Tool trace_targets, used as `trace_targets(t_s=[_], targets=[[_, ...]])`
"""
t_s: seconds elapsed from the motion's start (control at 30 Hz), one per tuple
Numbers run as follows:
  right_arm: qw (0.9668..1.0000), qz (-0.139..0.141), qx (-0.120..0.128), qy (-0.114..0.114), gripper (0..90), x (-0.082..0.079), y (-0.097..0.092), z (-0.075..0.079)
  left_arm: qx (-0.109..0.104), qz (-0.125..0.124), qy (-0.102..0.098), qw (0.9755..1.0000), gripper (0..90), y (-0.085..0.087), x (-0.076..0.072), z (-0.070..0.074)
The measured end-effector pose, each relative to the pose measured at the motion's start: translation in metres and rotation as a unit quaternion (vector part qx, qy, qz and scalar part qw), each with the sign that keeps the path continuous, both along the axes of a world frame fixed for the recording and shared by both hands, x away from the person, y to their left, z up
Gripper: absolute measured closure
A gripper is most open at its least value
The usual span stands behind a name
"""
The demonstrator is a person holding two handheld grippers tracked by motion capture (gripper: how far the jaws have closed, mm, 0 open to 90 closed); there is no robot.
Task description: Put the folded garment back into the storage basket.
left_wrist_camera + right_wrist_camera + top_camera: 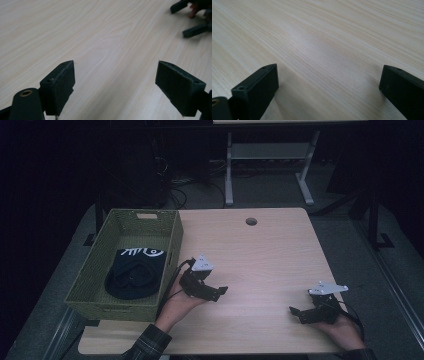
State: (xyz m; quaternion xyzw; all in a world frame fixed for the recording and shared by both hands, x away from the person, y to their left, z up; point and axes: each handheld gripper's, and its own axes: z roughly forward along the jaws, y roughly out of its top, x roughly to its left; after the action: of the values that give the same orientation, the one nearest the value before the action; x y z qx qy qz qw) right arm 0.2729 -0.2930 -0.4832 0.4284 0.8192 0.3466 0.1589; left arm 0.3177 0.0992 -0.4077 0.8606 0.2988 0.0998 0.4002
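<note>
1. Pale wood-grain laminate with fine straight streaks: one table (260, 250), rounded corners, one round hole (251, 221) near the far edge.
2. Matte black, blocky, flat-faced jaws on two handheld grippers.
3. Left gripper (214, 291): spread wide, nothing between the jaws, low over bare tabletop just beside the basket, one grey three-cornered plate on top.
4. Right gripper (296, 313): likewise gaping and empty, near the front right edge, well apart from the left one.
5. Olive-green woven basket (87, 282): one, rectangular, perforated walls, at the table's left edge.
6. Soft black cloth (134, 272) with white print: one, crumpled inside the basket, touched by neither gripper.
</note>
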Motion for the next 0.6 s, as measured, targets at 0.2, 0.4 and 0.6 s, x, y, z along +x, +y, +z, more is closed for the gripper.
trace_targets(t_s=[0.2, 0.4, 0.6], targets=[[1.0000, 0.000, 0.000, 0.000, 2.0, 0.000, 0.000, 0.000, 0.037, -0.005, 0.013, 0.9992, 15.2, -0.006, -0.002, -0.028], [1.0000, 0.000, -0.001, 0.001, 2.0, 0.000, 0.000, 0.000, 0.073, -0.007, 0.042, 0.9964, 15.1, -0.009, -0.002, -0.053], [1.0000, 0.000, -0.001, 0.001, 2.0, 0.000, 0.000, 0.000, 0.088, -0.014, 0.036, 0.9954, 13.5, -0.010, -0.003, -0.058]])
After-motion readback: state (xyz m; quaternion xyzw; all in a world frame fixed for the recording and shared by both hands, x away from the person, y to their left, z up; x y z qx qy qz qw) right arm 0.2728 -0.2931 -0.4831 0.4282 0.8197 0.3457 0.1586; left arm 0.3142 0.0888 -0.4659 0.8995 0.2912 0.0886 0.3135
